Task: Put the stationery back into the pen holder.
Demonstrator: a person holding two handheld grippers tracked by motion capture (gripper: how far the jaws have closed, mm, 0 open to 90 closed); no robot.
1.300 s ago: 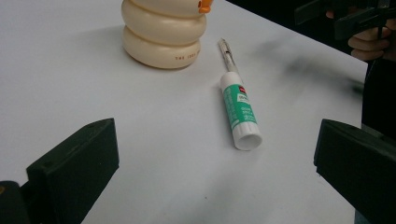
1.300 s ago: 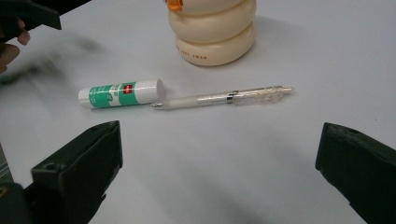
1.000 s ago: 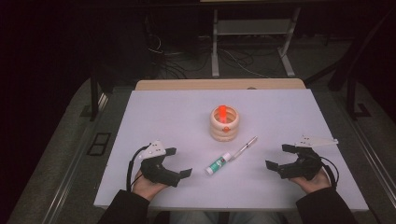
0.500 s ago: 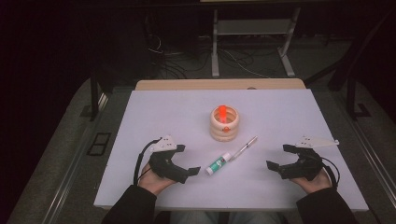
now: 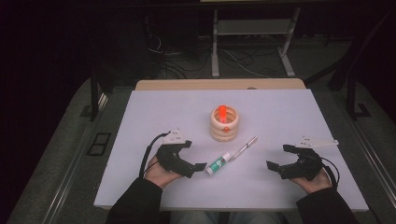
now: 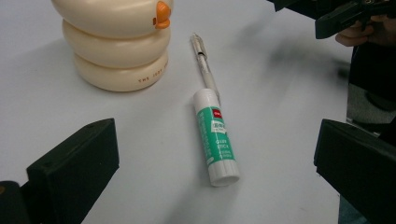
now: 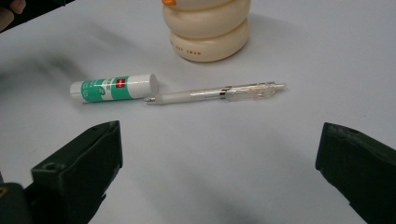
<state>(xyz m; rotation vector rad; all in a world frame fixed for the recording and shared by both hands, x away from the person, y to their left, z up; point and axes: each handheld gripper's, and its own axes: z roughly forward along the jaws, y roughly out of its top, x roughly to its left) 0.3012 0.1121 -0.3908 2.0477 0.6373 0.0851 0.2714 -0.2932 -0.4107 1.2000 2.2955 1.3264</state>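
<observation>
A green and white glue stick (image 5: 217,164) (image 6: 216,135) (image 7: 114,87) lies on the white table (image 5: 280,112), end to end with a clear pen (image 5: 244,148) (image 6: 203,65) (image 7: 217,93). Behind them stands a cream stack of rings (image 5: 224,124) (image 6: 116,42) (image 7: 210,28) with an orange peg. My left gripper (image 5: 196,155) (image 6: 215,149) is open, its jaws wide on either side of the glue stick's near end without touching it. My right gripper (image 5: 277,156) (image 7: 219,149) is open and empty, to the right of the pen.
The table's front edge (image 5: 233,205) runs just under both forearms. A wooden strip (image 5: 219,84) borders the far edge. Dark floor with cables and a metal stand (image 5: 252,28) lies beyond the table.
My left gripper has slid to the right, up to the glue stick. The right gripper, glue stick, pen and ring stack have stayed put.
</observation>
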